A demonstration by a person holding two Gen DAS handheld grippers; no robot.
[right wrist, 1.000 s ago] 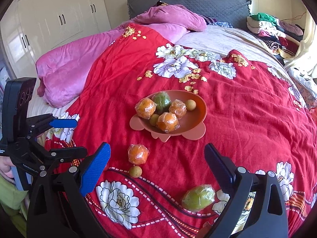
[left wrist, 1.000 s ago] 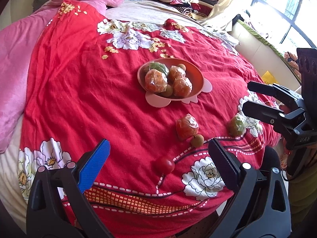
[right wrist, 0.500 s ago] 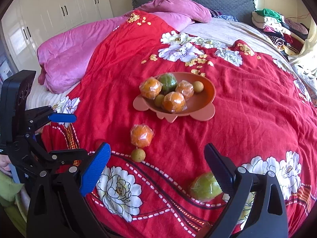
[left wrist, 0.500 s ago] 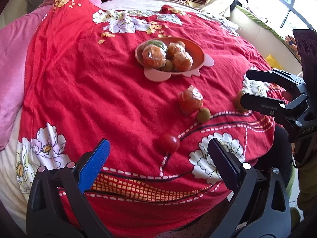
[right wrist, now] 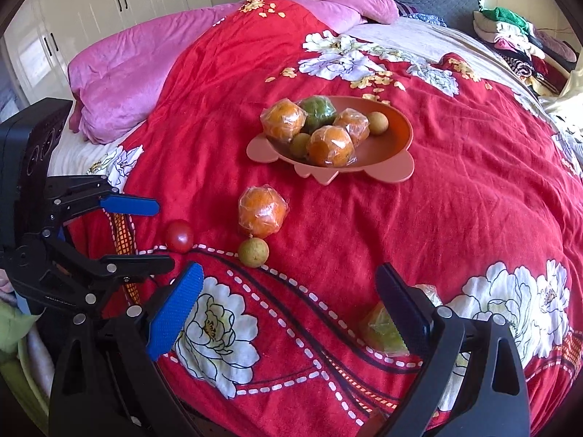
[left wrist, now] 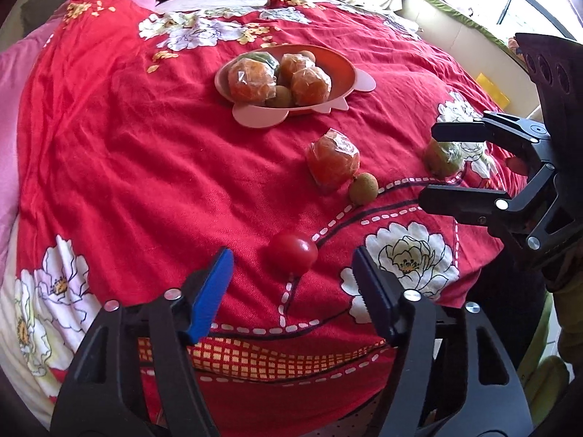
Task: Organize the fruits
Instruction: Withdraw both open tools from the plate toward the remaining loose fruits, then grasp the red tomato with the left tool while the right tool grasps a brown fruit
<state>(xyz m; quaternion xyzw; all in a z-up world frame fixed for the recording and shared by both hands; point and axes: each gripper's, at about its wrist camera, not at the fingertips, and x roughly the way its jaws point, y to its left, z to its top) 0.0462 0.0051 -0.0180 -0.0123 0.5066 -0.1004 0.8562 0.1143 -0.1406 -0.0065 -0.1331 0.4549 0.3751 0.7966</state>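
Left tongs (left wrist: pixel 293 273) half-closed around tomato (left wrist: pixel 292 254), untouched

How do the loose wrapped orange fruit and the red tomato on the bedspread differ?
The wrapped orange fruit sits in crinkled clear film; the red tomato is bare and glossy. The orange fruit is clearly larger than the tomato. A small brownish round fruit lies right against the orange fruit, while the tomato lies alone, in front of the left hand-held gripper. Both rest on the red bedspread, outside the pink dish.

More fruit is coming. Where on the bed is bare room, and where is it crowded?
Free: the red quilt between the pink blanket and the bowl. Crowded: the near edge, around the tomato and wrapped orange.
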